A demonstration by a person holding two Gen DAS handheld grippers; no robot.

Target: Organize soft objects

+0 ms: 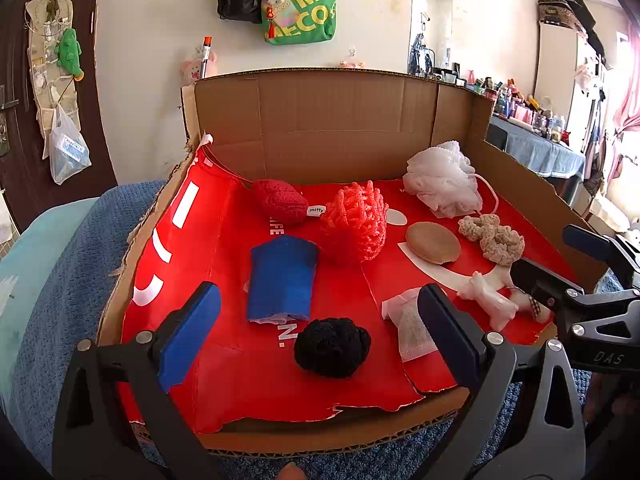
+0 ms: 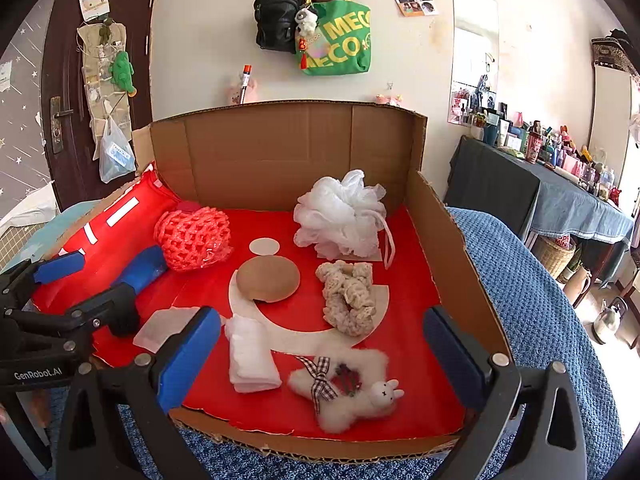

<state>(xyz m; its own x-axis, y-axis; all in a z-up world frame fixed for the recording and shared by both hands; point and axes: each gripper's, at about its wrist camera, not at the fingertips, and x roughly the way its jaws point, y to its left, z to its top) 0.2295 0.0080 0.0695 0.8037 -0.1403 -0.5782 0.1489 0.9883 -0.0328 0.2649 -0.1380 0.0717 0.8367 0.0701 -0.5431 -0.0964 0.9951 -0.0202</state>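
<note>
A cardboard box (image 1: 340, 120) with a red floor holds several soft objects. In the left wrist view: a black knit ball (image 1: 332, 346), a blue folded cloth (image 1: 284, 280), a red knit piece (image 1: 280, 200), a red net (image 1: 356, 220), a brown sponge (image 1: 432, 242), a white bath pouf (image 1: 440, 180), a beige scrunchie (image 1: 494, 238). My left gripper (image 1: 320, 336) is open just over the black ball. In the right wrist view a white plush rabbit (image 2: 348, 392) and white folded cloth (image 2: 250, 360) lie near. My right gripper (image 2: 320, 348) is open above them.
The box sits on a blue knit blanket (image 2: 532, 300). Its walls (image 2: 452, 248) rise at the back and right. A table with bottles (image 2: 560, 184) stands at the right. Bags (image 2: 336, 36) hang on the wall behind. A door (image 2: 64, 92) is at the left.
</note>
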